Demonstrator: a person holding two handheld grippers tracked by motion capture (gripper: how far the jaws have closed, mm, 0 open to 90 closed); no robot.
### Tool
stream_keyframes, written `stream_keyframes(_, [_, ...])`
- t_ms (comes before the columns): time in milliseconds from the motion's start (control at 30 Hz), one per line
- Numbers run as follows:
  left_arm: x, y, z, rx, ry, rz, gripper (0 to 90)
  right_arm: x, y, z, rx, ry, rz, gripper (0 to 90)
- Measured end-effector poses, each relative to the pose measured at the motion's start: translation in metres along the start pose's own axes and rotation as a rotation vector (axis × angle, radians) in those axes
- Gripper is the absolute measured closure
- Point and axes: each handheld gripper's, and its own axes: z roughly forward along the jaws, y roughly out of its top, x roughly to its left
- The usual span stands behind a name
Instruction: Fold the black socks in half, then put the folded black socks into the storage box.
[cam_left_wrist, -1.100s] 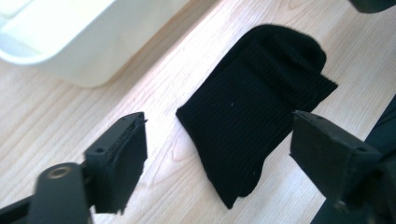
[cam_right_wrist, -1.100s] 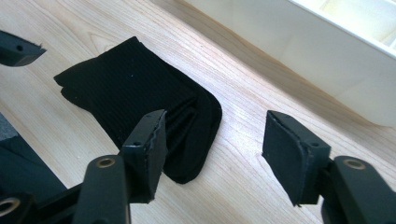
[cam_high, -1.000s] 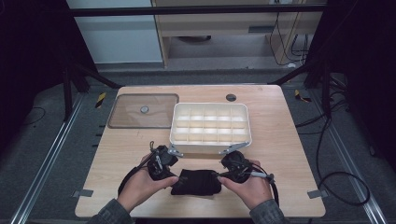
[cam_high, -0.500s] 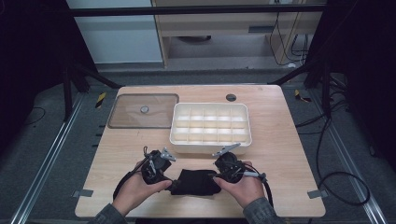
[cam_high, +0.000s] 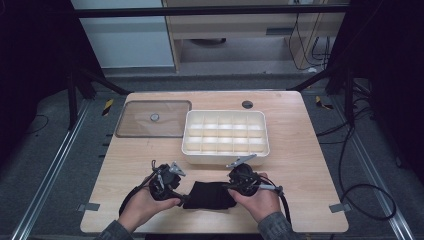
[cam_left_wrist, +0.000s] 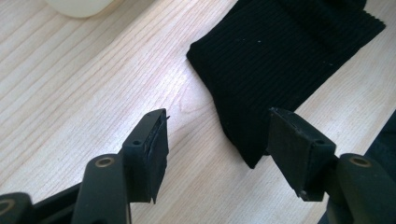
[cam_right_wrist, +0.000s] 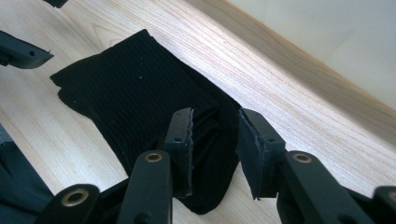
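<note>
A black ribbed cloth (cam_high: 210, 195) lies folded flat on the wooden table (cam_high: 300, 165) near its front edge. My left gripper (cam_high: 181, 196) is at the cloth's left end, my right gripper (cam_high: 231, 192) at its right end. In the left gripper view the jaws (cam_left_wrist: 217, 126) stand open and have just been closing, with a corner of the cloth (cam_left_wrist: 280, 51) between them and the pads clear of it. In the right gripper view the jaws (cam_right_wrist: 215, 121) straddle a raised fold of the cloth (cam_right_wrist: 130, 84); they have just been closing and a gap still shows.
A white compartment tray (cam_high: 225, 154) stands just behind the hands. A clear lid (cam_high: 152, 120) lies at the back left, and a dark round hole (cam_high: 247, 104) sits near the back edge. The table's front edge is right under the forearms.
Both hands have sunk a little toward the cloth, the left one shifting slightly left. The cloth has stayed flat in place.
</note>
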Motion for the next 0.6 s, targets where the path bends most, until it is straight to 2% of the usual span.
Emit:
stream_keyframes(167, [0.001,-0.001,0.001,-0.004,-0.018,-0.01,39.7,0.002,0.0,0.003,-0.001,0.003,0.001,64.2])
stream_keyframes(333, [-0.003,-0.003,0.001,-0.002,-0.028,-0.003,41.9,0.001,0.0,0.006,0.006,0.004,0.013,60.7])
stream_keyframes(600, [-0.006,-0.002,0.014,0.015,-0.037,-0.004,41.3,0.0,0.004,0.012,0.013,-0.006,0.022,51.9])
